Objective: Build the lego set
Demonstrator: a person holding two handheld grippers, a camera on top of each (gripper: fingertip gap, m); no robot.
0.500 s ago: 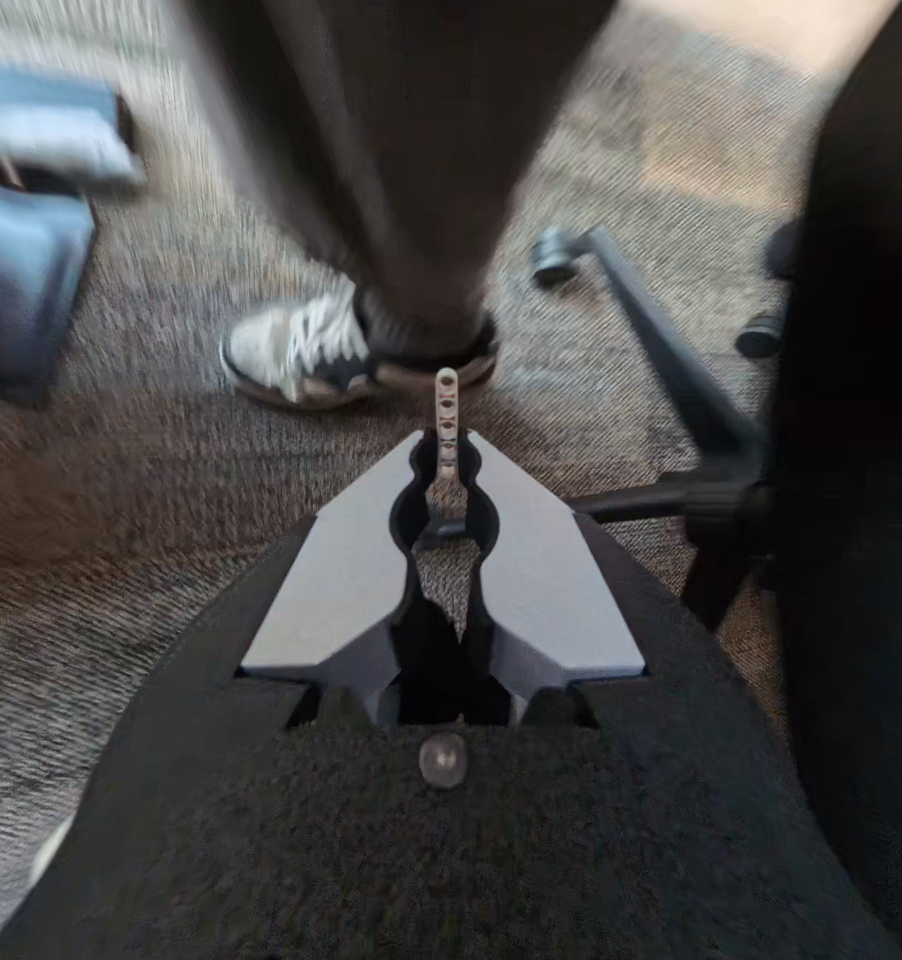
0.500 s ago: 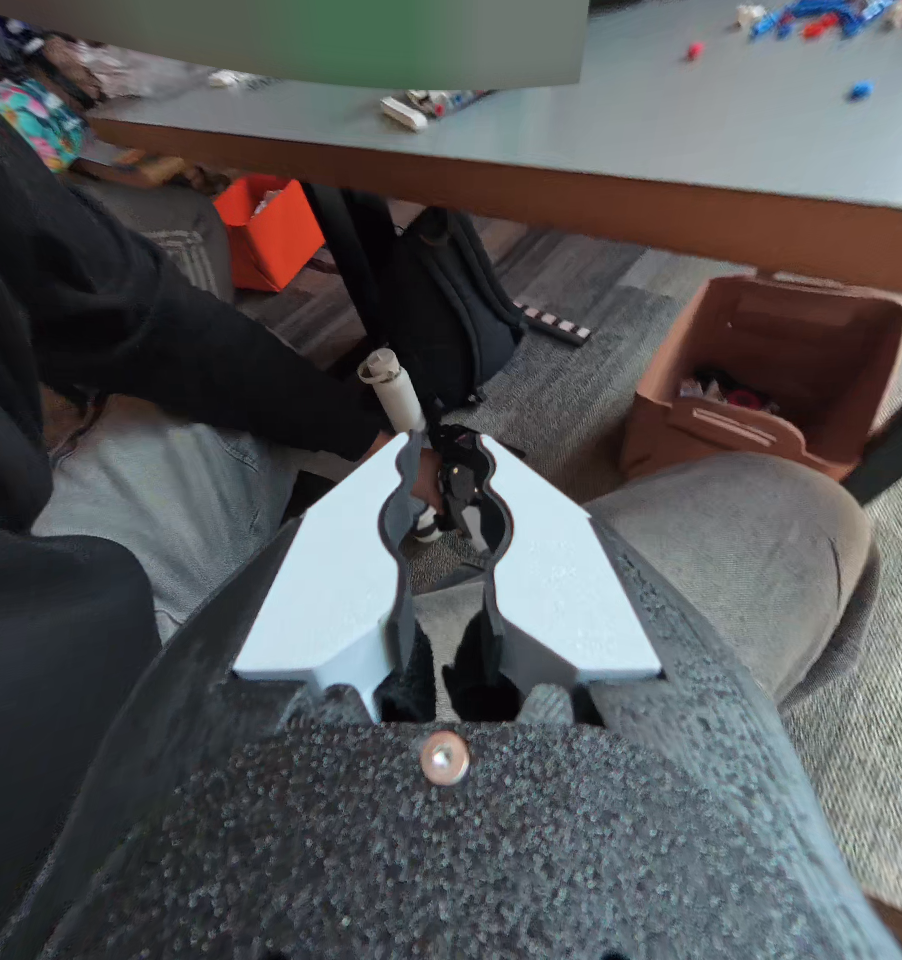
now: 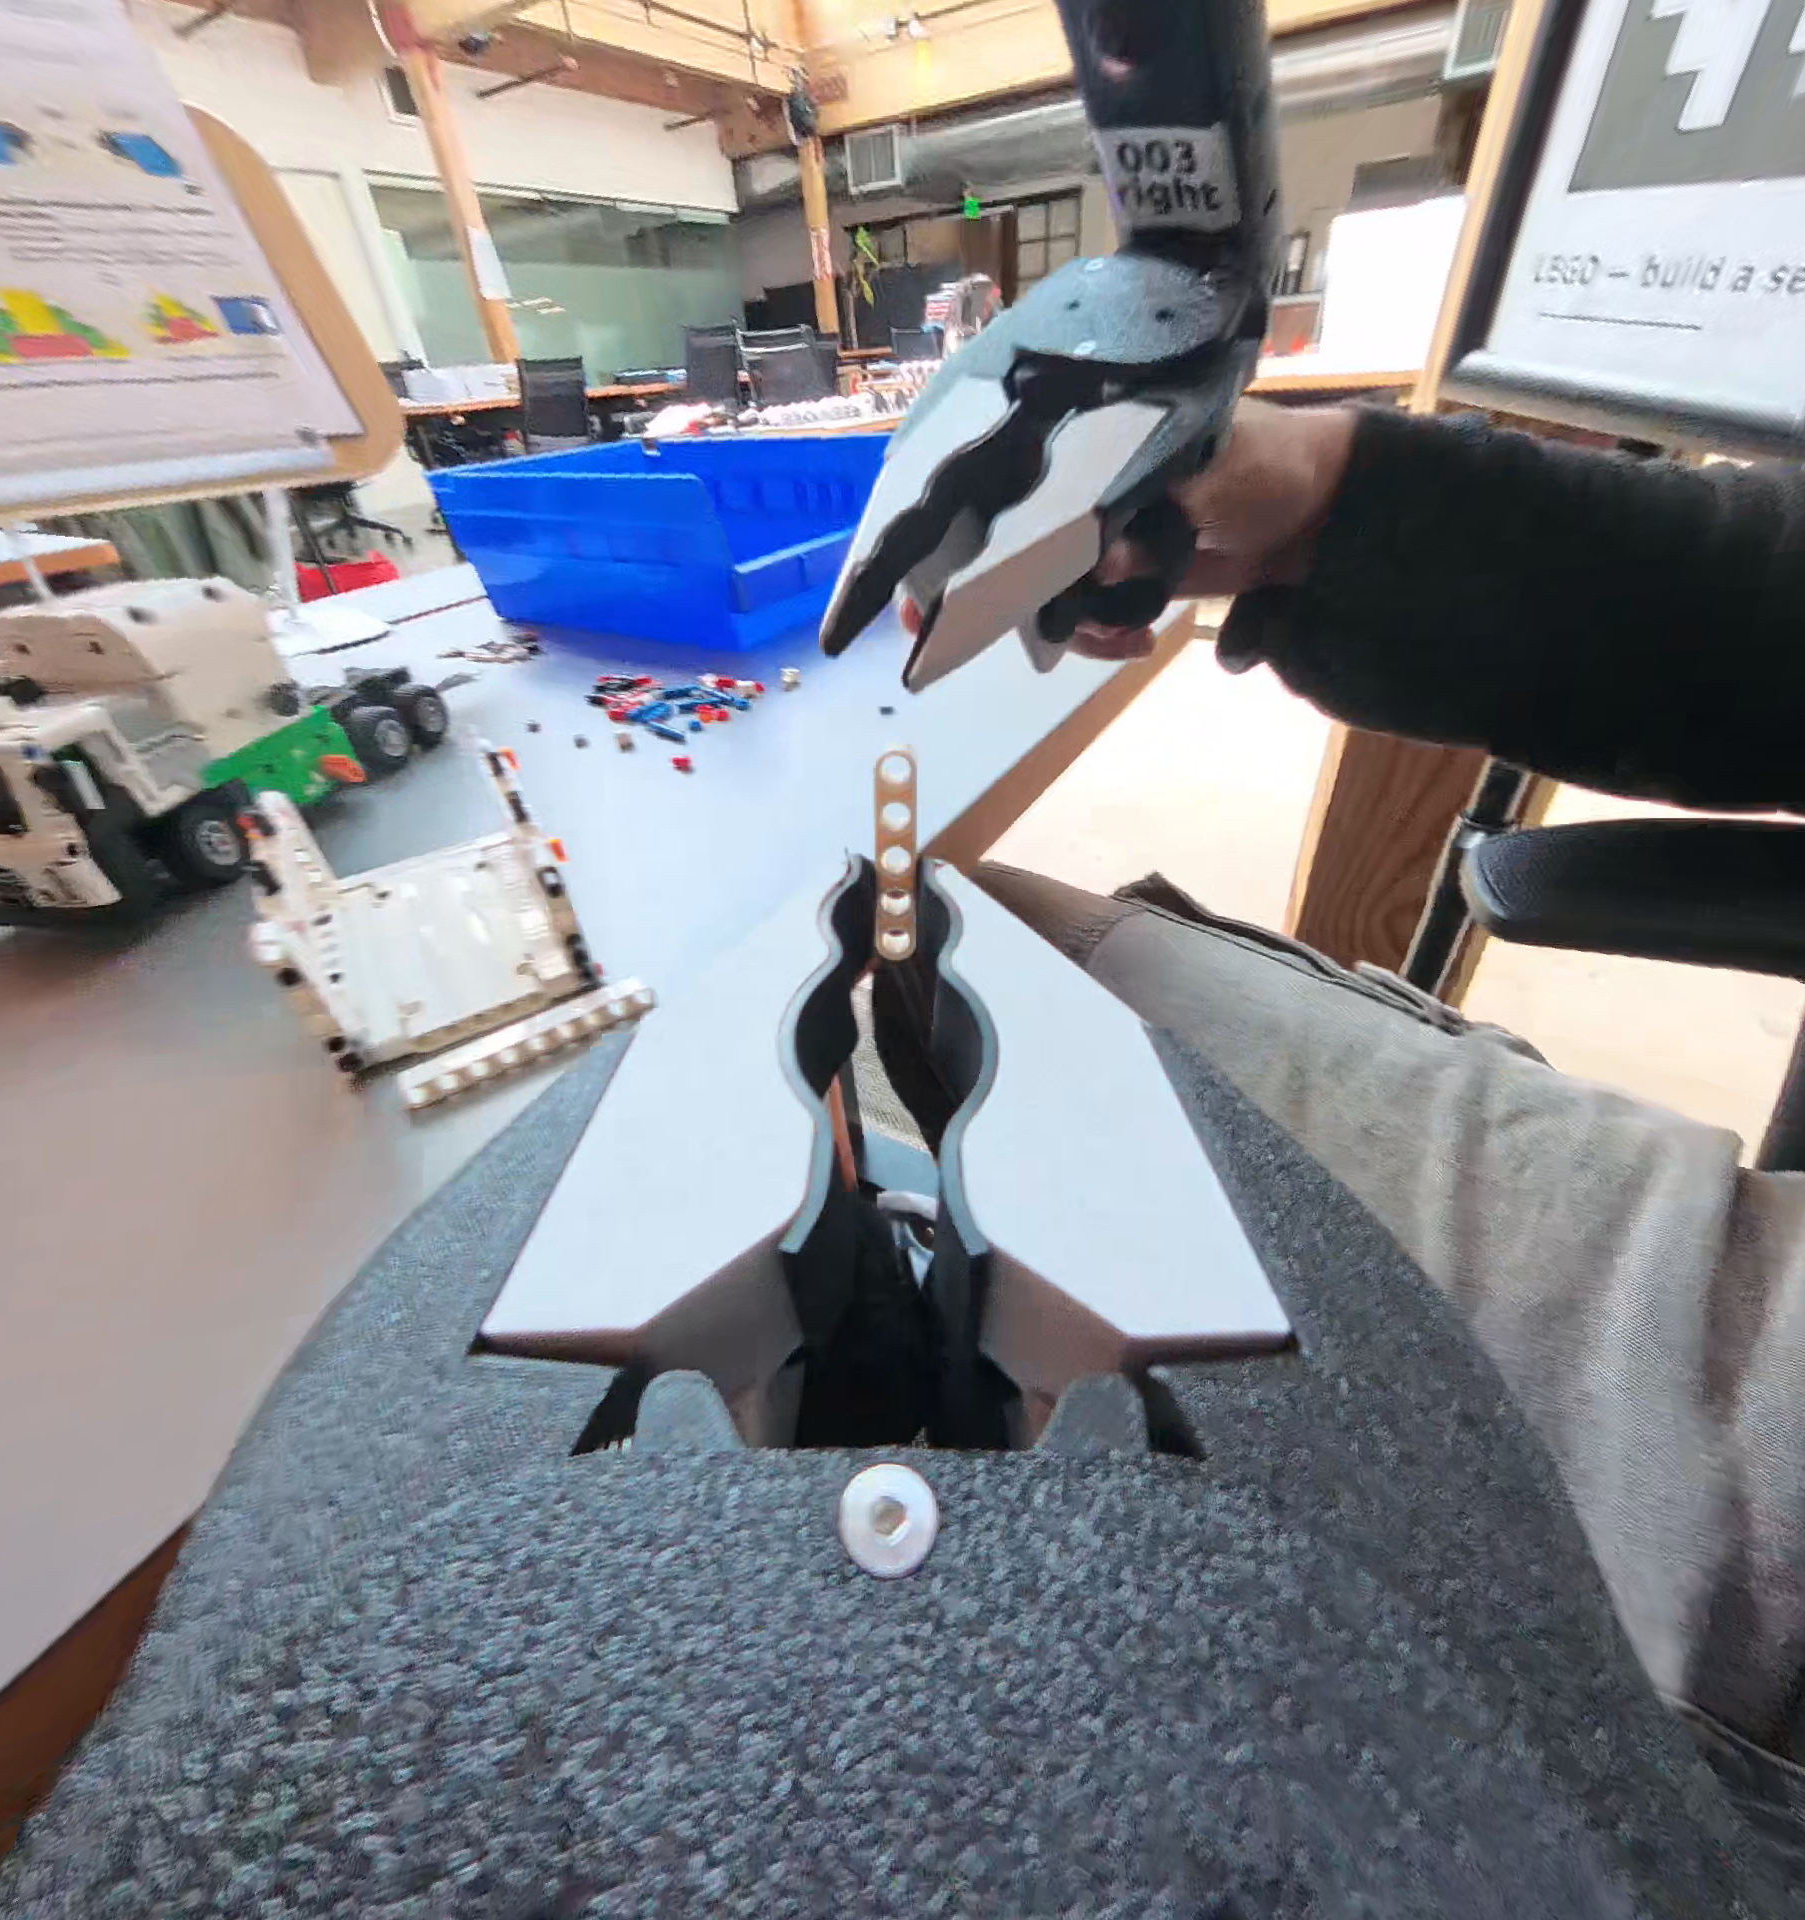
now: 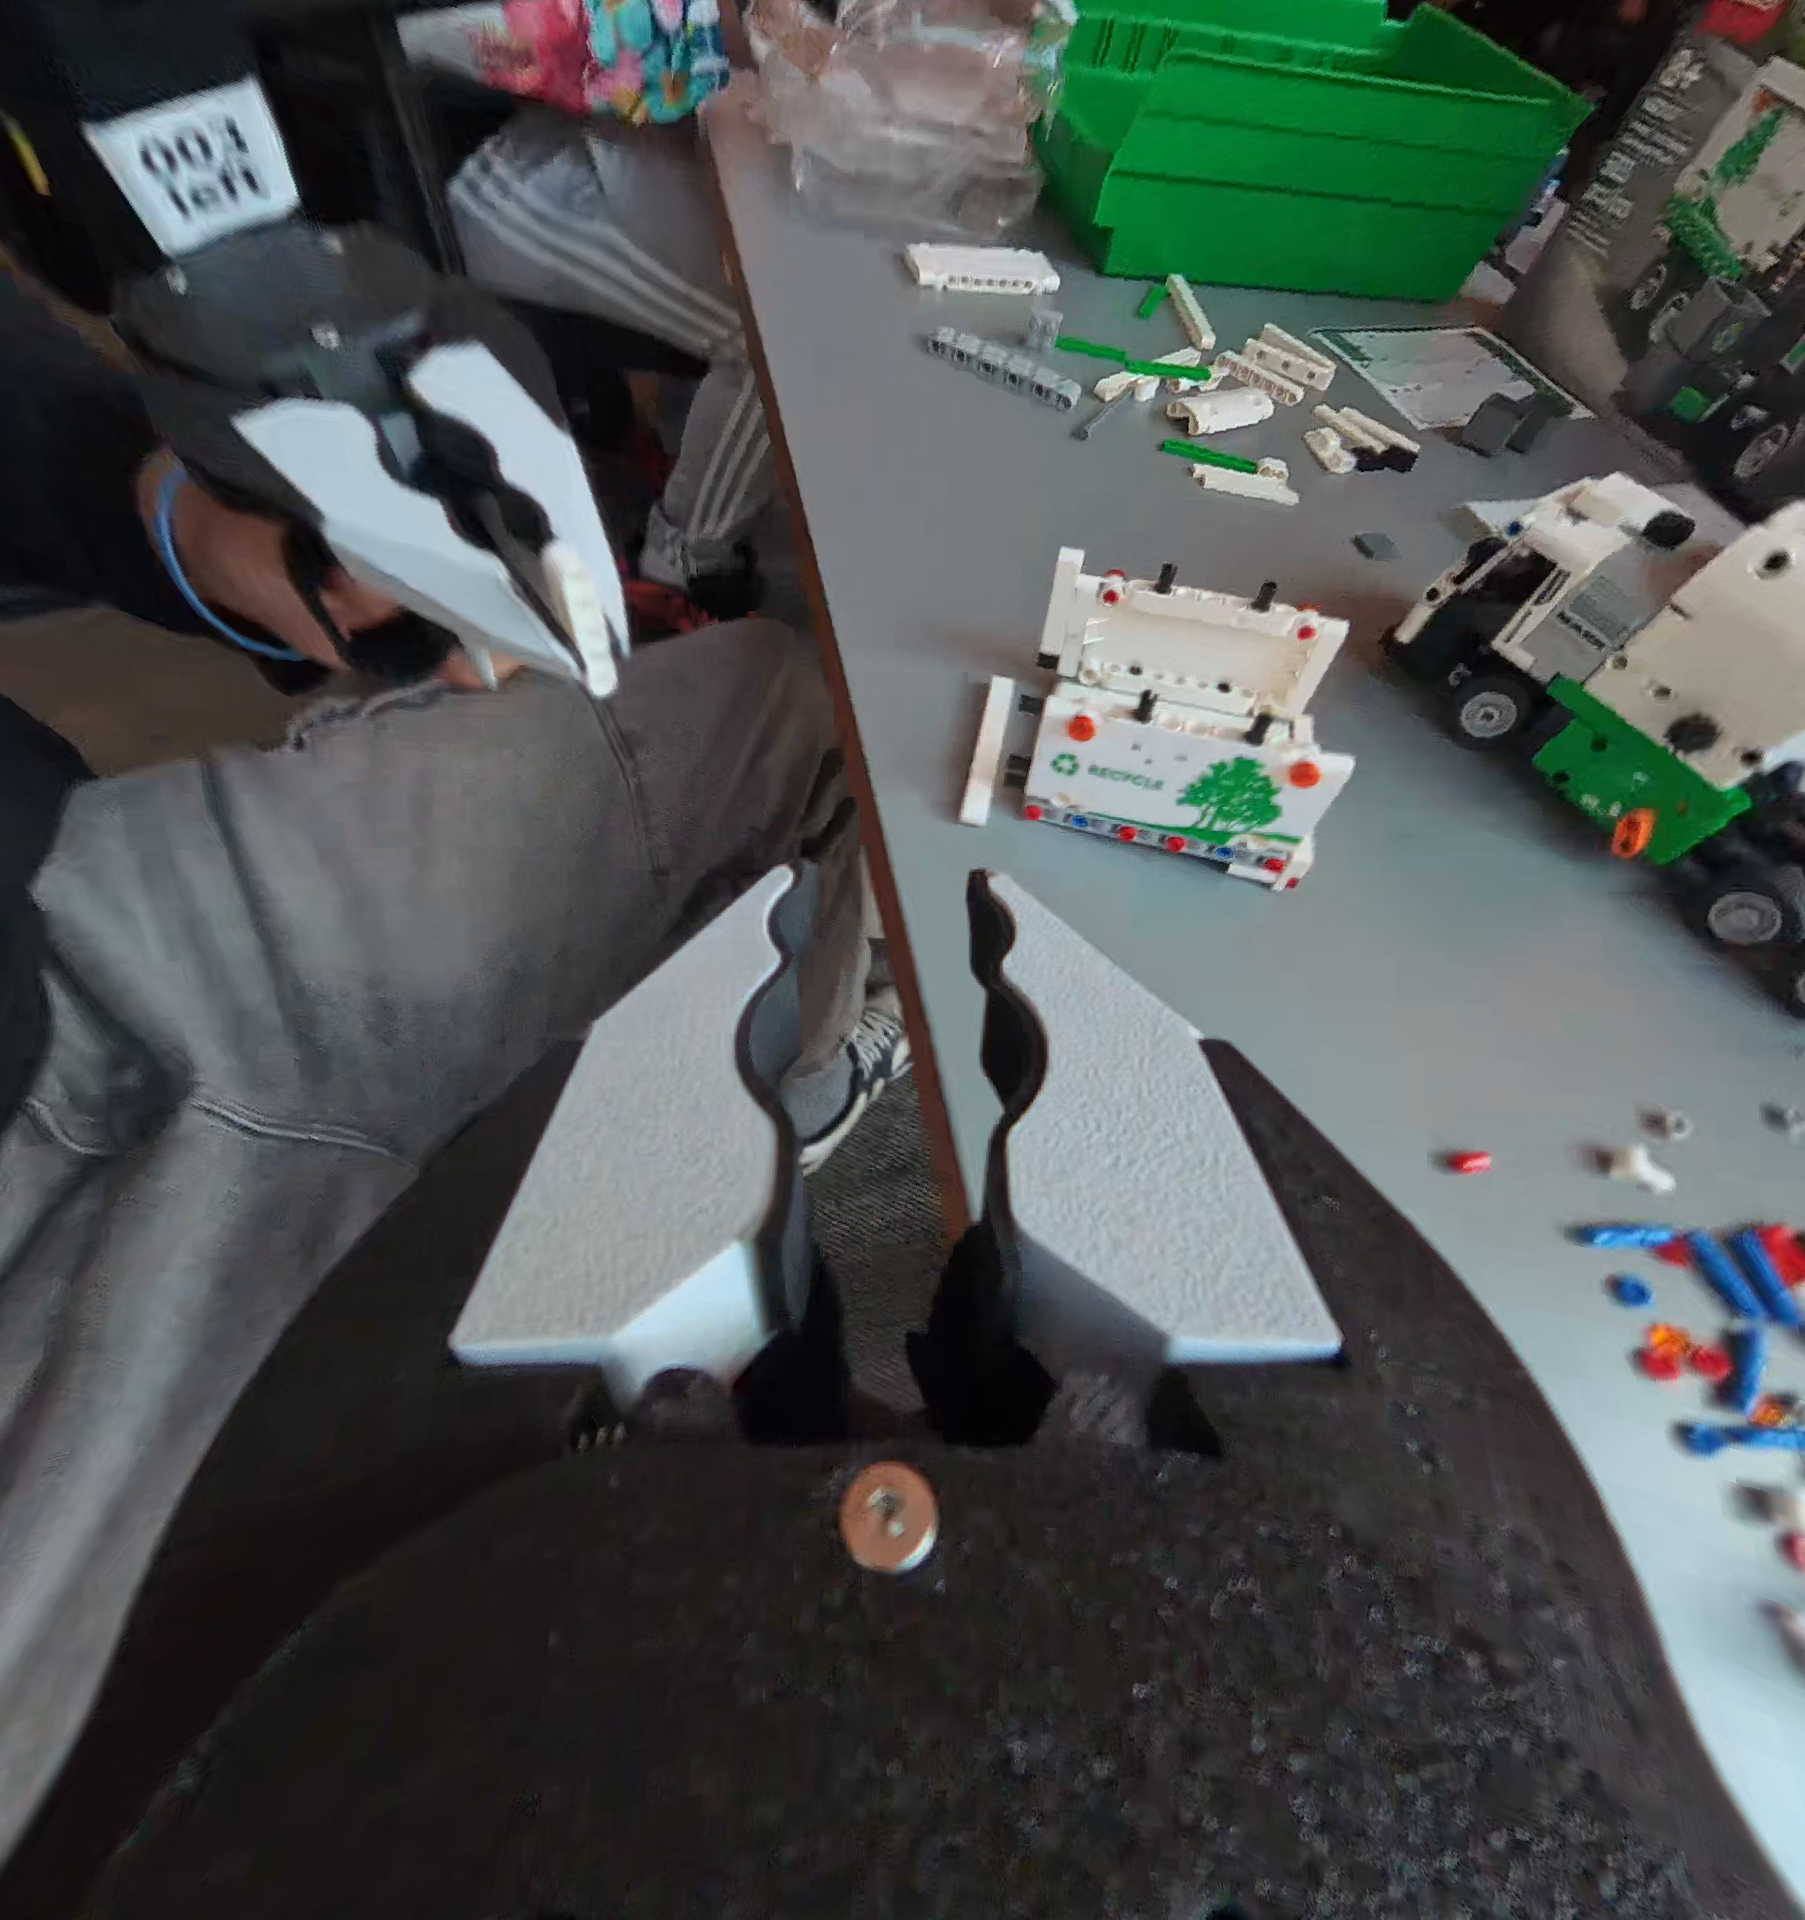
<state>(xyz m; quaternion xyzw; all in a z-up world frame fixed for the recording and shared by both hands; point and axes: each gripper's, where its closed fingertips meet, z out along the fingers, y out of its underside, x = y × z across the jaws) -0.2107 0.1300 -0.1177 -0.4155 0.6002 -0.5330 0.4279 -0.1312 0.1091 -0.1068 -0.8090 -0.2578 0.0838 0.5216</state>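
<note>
My left gripper [image 3: 893, 871] is shut on a thin pale beam with a row of holes [image 3: 896, 805]. The beam stands upright out of the fingertips, above the near edge of the grey table [image 3: 690, 862]. The right wrist view shows the same gripper [image 4: 591, 665] with the white beam [image 4: 578, 603] over a person's lap. My right gripper [image 4: 887, 883] is open and empty over the table's edge. It also shows in the left wrist view [image 3: 877, 655], jaws apart with nothing in them. A white box assembly [image 4: 1178, 748] lies on the table; it also shows in the left wrist view [image 3: 430, 935].
A white and green toy truck [image 4: 1625, 665] stands to the right. Loose red and blue pieces [image 4: 1750, 1340] lie near the right gripper. A green bin [image 4: 1282, 156] and white parts [image 4: 1230, 405] are farther off. A blue bin [image 3: 649, 530] stands at the back. The left gripper's tips are roughly 9 cm from the right gripper's.
Both views have swung up from the floor and under the table to above the table top. The left gripper still holds the beam. The right jaws stand a little wider.
</note>
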